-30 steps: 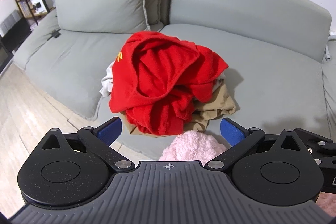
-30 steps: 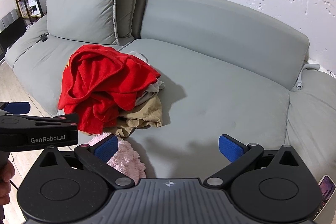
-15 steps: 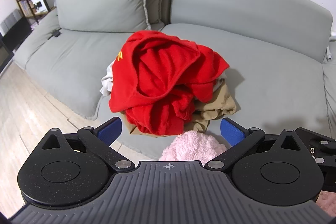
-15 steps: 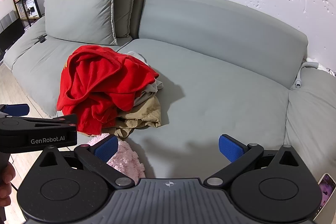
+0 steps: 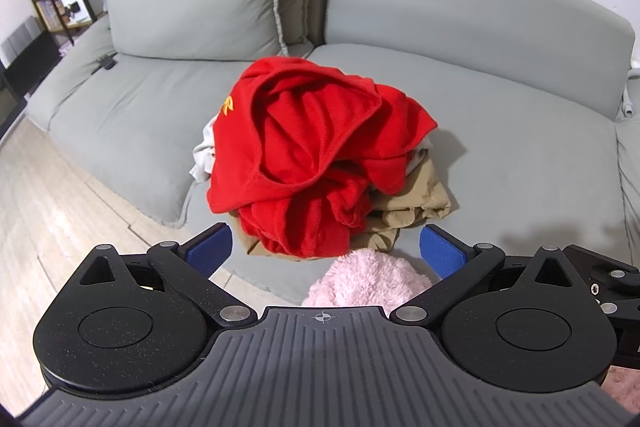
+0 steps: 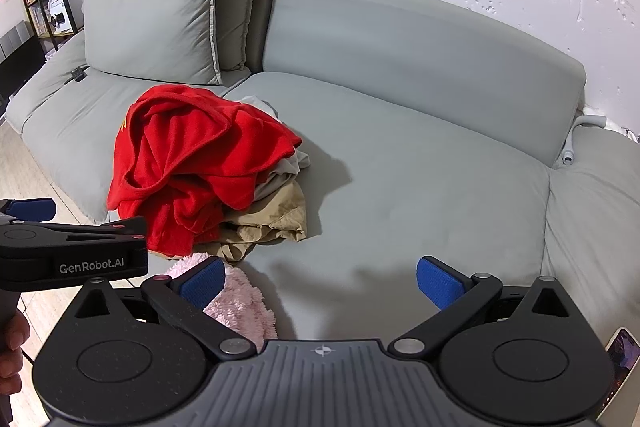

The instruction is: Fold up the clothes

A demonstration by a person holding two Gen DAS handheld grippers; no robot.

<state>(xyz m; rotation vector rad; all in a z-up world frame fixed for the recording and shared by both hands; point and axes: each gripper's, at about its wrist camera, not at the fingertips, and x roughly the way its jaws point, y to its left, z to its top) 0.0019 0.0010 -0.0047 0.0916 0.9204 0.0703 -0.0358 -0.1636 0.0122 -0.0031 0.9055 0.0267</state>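
Here we hold the left gripper wide, nothing between its blue pads, facing the clothes pile heaped near the front edge of the grey sofa. Our right gripper also gapes empty. A pink fluffy item lies just beside the pile's near edge.

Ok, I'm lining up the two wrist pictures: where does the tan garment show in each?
Left wrist: tan garment right of centre, under the red garment.
Right wrist: tan garment left of centre, again below the red one.
Shared landmark: the pink fluffy item just in front of the pile.
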